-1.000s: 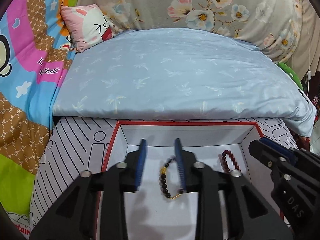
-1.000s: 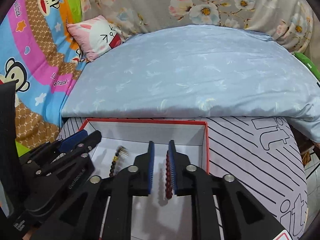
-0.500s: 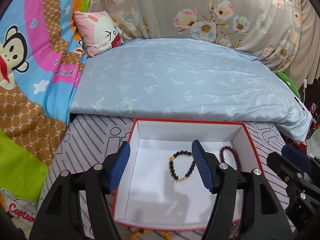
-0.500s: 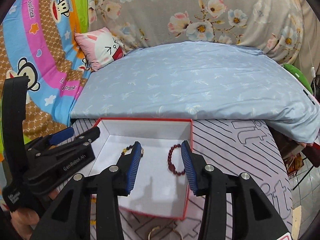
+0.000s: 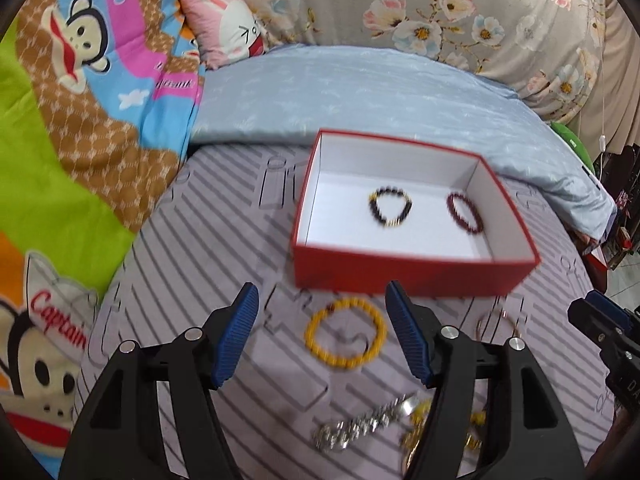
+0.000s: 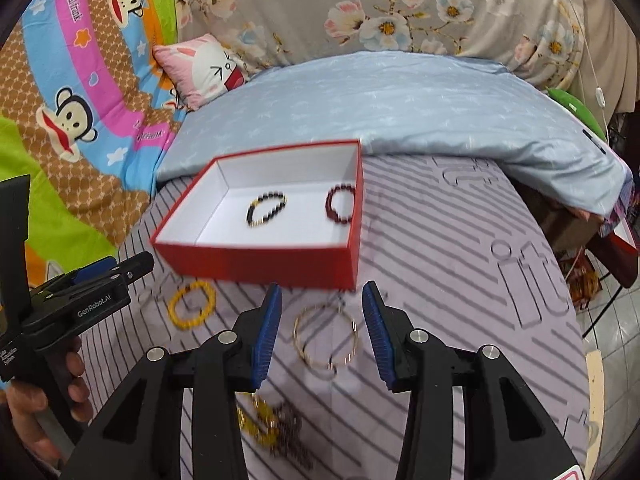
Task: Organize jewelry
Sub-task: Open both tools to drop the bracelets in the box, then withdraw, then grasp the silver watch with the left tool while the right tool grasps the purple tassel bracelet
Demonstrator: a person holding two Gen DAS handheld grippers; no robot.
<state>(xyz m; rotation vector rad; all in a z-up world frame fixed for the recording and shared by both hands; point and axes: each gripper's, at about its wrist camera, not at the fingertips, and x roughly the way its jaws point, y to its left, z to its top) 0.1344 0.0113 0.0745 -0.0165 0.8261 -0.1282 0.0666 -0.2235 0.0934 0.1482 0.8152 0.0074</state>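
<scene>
Both claws wide, nothing held. Left claw [image 5: 322, 334] hangs over the striped lilac bed sheet [image 5: 208, 264], fingers either side of the yellow bead bracelet [image 5: 345, 333], which lies flat on the sheet just in front of the red box [image 5: 404, 274]; whether the pads touch it is unclear, looks like a gap on both sides. Right claw [image 6: 320, 336] is likewise spread around the thin gold bangle [image 6: 326, 336], also flat on the sheet, just in front of the box's near wall [image 6: 256, 266]. Box is open, white inside, and holds two pieces: black-and-gold bead bracelet [image 5: 390, 206] near the middle, dark red bead bracelet [image 5: 464, 214] beside the right wall, the two apart. Same layout from the right wrist: black-and-gold [image 6: 266, 209], dark red [image 6: 340, 204], yellow bracelet [image 6: 191, 304] off to the left near the left claw's tip. More loose jewelry close to the cameras: silver chain [image 5: 362, 428] and a tangle of gold and dark pieces [image 6: 268, 420], blurred, can't separate items. Behind the box: pale blue quilt [image 5: 360, 92], pink rabbit pillow [image 5: 226, 34], cartoon monkey blanket [image 5: 80, 100] on the left. Both views motion-blurred.
</scene>
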